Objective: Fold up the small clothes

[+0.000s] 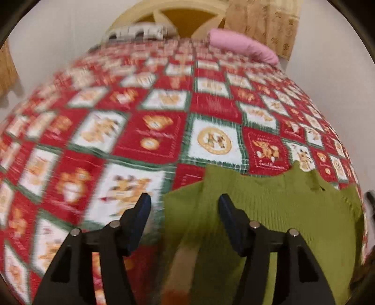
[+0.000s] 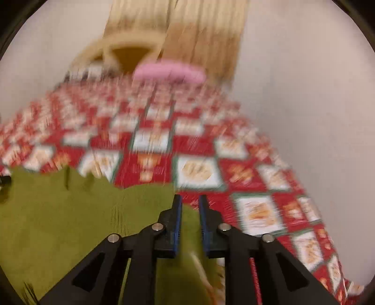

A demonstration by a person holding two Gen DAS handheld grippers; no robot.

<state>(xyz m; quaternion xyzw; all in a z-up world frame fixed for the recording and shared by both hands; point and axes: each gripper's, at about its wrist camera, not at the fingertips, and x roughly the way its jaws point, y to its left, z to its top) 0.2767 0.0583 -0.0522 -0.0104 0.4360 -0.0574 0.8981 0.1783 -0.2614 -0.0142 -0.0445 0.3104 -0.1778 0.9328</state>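
A small green ribbed knit top (image 1: 269, 211) lies flat on a red, white and green patchwork bedspread (image 1: 159, 138), its neckline toward the headboard. My left gripper (image 1: 184, 198) hovers over the top's left edge, its jaws wide apart, and the pads touch no cloth. In the right wrist view, which is blurred, the green top (image 2: 70, 211) fills the lower left. My right gripper (image 2: 190, 199) is at the top's right edge. Its blue-padded fingers stand a narrow gap apart, and the bedspread (image 2: 199, 173) shows through the gap. I see no cloth pinched there.
A pink pillow (image 1: 243, 45) lies at the head of the bed, in front of a cream headboard (image 1: 187, 16). A beige patterned curtain (image 1: 264, 21) hangs behind it, against white walls. The bedspread extends far beyond the garment.
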